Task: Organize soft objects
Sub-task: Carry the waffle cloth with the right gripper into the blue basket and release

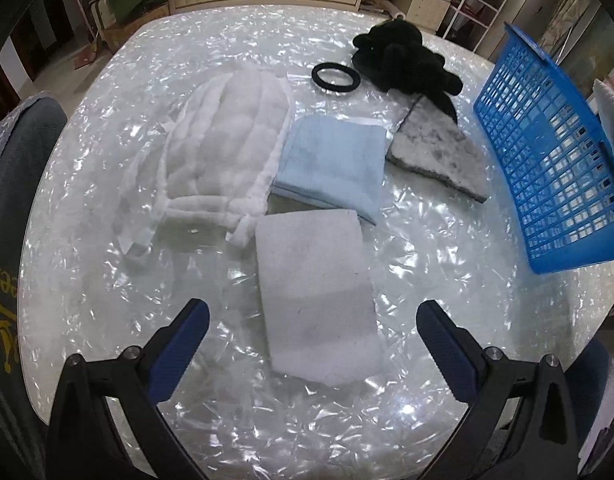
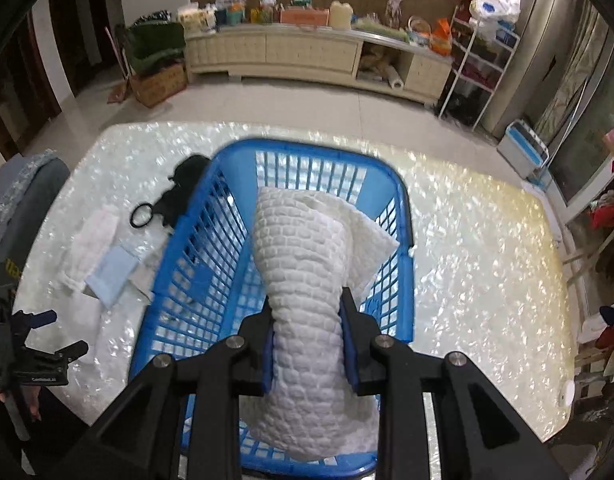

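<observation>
- The right gripper (image 2: 307, 312) has its jaws pinched narrow on a white quilted cloth (image 2: 307, 264), which hangs folded over the inside of the blue basket (image 2: 187, 280); the gripper tilts steeply downward.
- The left gripper (image 1: 313, 320) hangs with jaws wide and nothing between them, pointing steeply down over a white felt pad (image 1: 315, 292) near the table's near edge.
- Beyond the pad lie a light blue cloth (image 1: 331, 168), a white fluffy mitt (image 1: 223, 160) to its left and a grey mottled pad (image 1: 435, 156) to its right.
- Toward the far edge sit a black ring (image 1: 335, 77) and a black plush heap (image 1: 403, 56).
- The table (image 1: 107, 120) has a shimmering pearly top; the basket stands toward its right side.
- Behind it are a tiled floor, a cream sideboard (image 2: 307, 56) crowded with goods and a white wire rack (image 2: 479, 60).
</observation>
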`<state>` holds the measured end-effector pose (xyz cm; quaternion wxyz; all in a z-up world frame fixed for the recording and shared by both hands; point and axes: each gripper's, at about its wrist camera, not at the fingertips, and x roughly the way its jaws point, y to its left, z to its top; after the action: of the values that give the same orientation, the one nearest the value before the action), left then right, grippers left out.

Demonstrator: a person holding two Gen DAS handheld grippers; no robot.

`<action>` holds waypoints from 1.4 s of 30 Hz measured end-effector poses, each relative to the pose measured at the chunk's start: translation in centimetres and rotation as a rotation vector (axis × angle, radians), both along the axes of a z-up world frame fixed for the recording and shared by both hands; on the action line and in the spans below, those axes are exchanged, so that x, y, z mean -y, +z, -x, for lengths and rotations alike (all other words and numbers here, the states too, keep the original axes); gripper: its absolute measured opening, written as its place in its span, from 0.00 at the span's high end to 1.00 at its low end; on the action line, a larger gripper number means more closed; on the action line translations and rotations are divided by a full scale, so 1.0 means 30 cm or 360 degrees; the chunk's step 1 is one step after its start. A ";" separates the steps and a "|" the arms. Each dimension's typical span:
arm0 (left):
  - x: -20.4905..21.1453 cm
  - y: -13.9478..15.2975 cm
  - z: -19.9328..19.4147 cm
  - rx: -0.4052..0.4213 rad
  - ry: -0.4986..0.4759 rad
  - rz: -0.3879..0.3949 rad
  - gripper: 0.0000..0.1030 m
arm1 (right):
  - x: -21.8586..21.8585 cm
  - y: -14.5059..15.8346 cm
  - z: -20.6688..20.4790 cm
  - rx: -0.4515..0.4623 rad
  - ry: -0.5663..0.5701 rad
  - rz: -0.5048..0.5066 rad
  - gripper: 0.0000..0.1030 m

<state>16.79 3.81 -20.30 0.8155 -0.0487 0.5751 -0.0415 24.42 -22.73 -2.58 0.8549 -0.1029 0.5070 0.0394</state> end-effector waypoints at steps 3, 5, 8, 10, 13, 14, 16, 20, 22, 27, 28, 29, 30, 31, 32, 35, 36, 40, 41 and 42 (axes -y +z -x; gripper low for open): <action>-0.002 -0.017 -0.009 -0.0009 0.0007 -0.0022 0.00 | 0.002 -0.036 0.001 -0.0055 -0.0004 -0.0015 0.75; -0.006 -0.025 -0.017 -0.0011 0.0015 -0.0039 0.00 | -0.001 -0.061 -0.003 -0.0098 -0.0007 -0.0004 0.75; -0.018 -0.039 -0.034 -0.0022 0.0044 -0.0048 0.00 | 0.003 -0.115 -0.027 -0.0185 -0.0030 -0.0016 0.74; -0.025 -0.046 -0.041 -0.0036 0.0049 -0.0045 0.00 | 0.007 -0.152 -0.038 -0.0245 -0.0038 -0.0011 0.74; -0.027 -0.054 -0.056 -0.0038 0.0050 -0.0057 0.00 | 0.012 -0.192 -0.049 -0.0319 -0.0044 -0.0003 0.73; -0.028 -0.057 -0.062 -0.0040 0.0053 -0.0055 0.00 | 0.014 -0.204 -0.050 -0.0345 -0.0049 -0.0007 0.73; -0.030 -0.062 -0.069 -0.0044 0.0059 -0.0047 0.00 | 0.010 -0.221 -0.052 -0.0382 -0.0048 -0.0008 0.72; -0.026 -0.072 -0.086 -0.0034 0.0057 -0.0063 0.00 | -0.004 -0.247 -0.057 -0.0441 -0.0041 -0.0007 0.70; -0.022 -0.073 -0.096 -0.0031 0.0059 -0.0068 0.00 | -0.009 -0.254 -0.054 -0.0436 -0.0043 -0.0007 0.68; -0.011 -0.079 -0.115 -0.0052 0.0046 -0.0098 0.00 | -0.007 -0.252 -0.055 -0.0441 -0.0047 -0.0023 0.60; -0.008 -0.081 -0.117 -0.0052 0.0037 -0.0108 0.00 | -0.013 -0.259 -0.049 -0.0439 -0.0047 -0.0026 0.54; -0.003 -0.080 -0.116 -0.0054 0.0034 -0.0115 0.00 | -0.013 -0.258 -0.046 -0.0436 -0.0055 -0.0014 0.49; 0.002 -0.081 -0.116 -0.0057 0.0028 -0.0125 0.00 | -0.016 -0.257 -0.044 -0.0426 -0.0060 -0.0002 0.49; 0.005 -0.082 -0.116 -0.0061 0.0024 -0.0135 0.00 | -0.022 -0.255 -0.040 -0.0411 -0.0059 0.0002 0.46; 0.007 -0.083 -0.114 -0.0060 0.0021 -0.0144 0.00 | -0.021 -0.248 -0.035 -0.0402 -0.0059 -0.0003 0.39; 0.015 -0.087 -0.107 -0.0056 0.0014 -0.0167 0.00 | -0.022 -0.221 -0.016 -0.0361 -0.0064 -0.0020 0.29; 0.017 -0.088 -0.106 -0.0055 0.0014 -0.0173 0.00 | -0.022 -0.214 -0.012 -0.0351 -0.0063 -0.0025 0.29; 0.017 -0.088 -0.099 -0.0047 0.0022 -0.0192 0.04 | -0.030 -0.176 0.018 -0.0312 -0.0062 -0.0057 0.23; 0.015 -0.087 -0.099 -0.0044 0.0024 -0.0201 0.05 | -0.032 -0.164 0.032 -0.0292 -0.0062 -0.0052 0.22; 0.013 -0.086 -0.098 -0.0042 0.0023 -0.0205 0.06 | -0.041 -0.149 0.048 -0.0266 -0.0058 -0.0047 0.22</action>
<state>19.73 3.43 -22.88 0.8097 -0.0008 0.5869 0.0020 22.98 -21.49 -7.05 0.8116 -0.0773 0.5777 0.0399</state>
